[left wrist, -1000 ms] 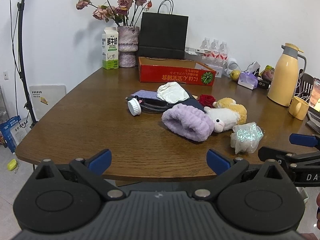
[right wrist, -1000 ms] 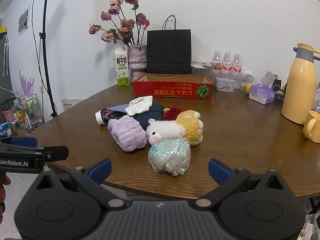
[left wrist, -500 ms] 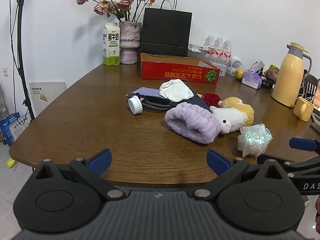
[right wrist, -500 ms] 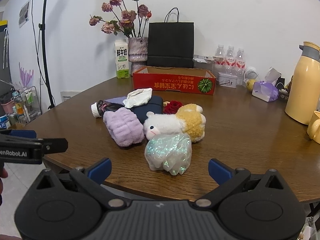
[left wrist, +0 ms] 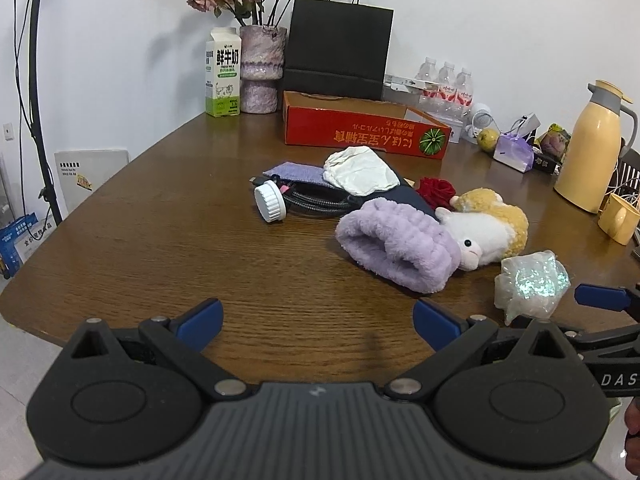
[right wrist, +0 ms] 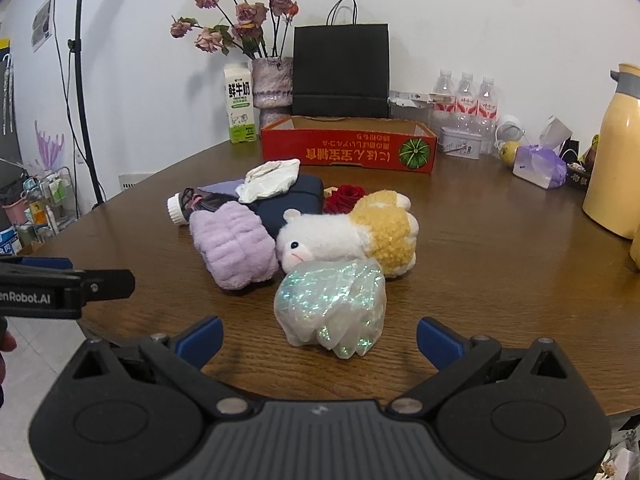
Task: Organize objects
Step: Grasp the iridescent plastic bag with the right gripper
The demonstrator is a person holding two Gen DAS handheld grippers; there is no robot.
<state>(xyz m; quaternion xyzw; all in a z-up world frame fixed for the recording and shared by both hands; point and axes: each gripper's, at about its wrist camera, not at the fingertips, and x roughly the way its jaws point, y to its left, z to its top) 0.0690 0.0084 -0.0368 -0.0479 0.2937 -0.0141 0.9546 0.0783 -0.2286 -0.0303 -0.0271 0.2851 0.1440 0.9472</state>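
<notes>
Both wide, empty, the right claw (right wrist: 318, 334) faces the iridescent bag (right wrist: 332, 308) (likely first pick), left claw (left wrist: 318, 318) alongside.

1. Milk carton (left wrist: 223, 76): "鲜牛奶", with "FRESH MILK" in small print beneath.
2. Left gripper (right wrist: 60, 286) side arm, in the right wrist view: "enRobot.AI", cut at the frame edge.
3. Right gripper (left wrist: 612, 300) side arm, in the left wrist view: "DAS", cut off.
4. Red box (right wrist: 348, 148): yellow characters printed upside down, not legible.

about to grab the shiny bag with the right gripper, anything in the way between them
Nothing visible. The right gripper is open, and the iridescent bag lies directly ahead of its fingertips on bare table. The plush sheep and purple fluffy roll sit behind the bag, not in front.
</notes>
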